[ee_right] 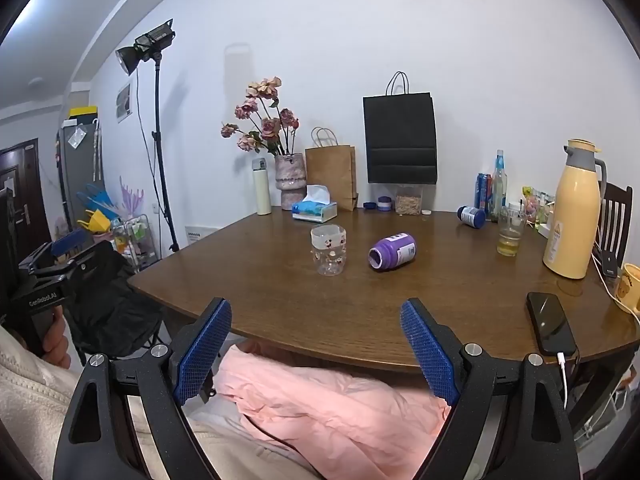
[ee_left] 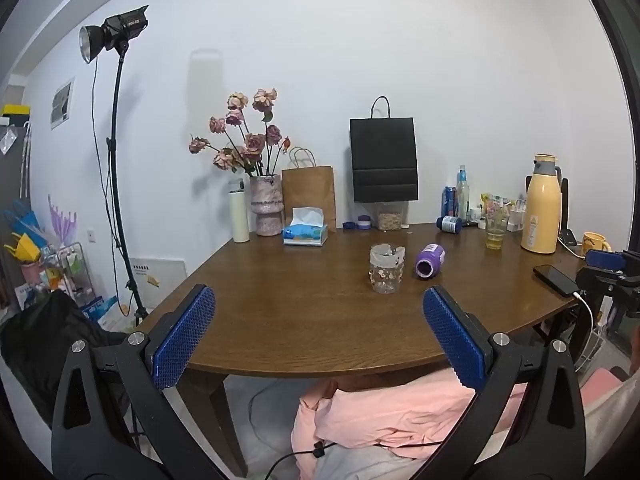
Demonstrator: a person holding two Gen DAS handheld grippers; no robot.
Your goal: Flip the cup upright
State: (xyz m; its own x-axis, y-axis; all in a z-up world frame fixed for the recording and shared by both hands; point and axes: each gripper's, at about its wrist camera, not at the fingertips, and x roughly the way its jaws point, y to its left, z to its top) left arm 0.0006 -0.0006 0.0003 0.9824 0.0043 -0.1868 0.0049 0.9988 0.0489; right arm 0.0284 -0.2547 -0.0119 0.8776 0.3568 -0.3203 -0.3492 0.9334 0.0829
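A clear glass cup with small printed figures (ee_left: 385,268) (ee_right: 328,250) stands on the brown wooden table (ee_left: 304,304) (ee_right: 440,312) near its middle; whether it is mouth-up or mouth-down is unclear. A purple bottle (ee_left: 429,261) (ee_right: 392,251) lies on its side just right of the cup. My left gripper (ee_left: 318,312) is open and empty, held back at the table's near edge, well short of the cup. My right gripper (ee_right: 316,322) is open and empty, also at the near edge.
Along the back stand a vase of dried roses (ee_left: 266,210), a tissue box (ee_left: 305,232), a brown bag (ee_left: 309,192), a black bag (ee_left: 384,160), bottles, a glass of yellow liquid (ee_right: 510,236) and a yellow thermos (ee_right: 572,216). A charging phone (ee_right: 550,322) lies at right front. Pink cloth (ee_right: 320,400) lies below.
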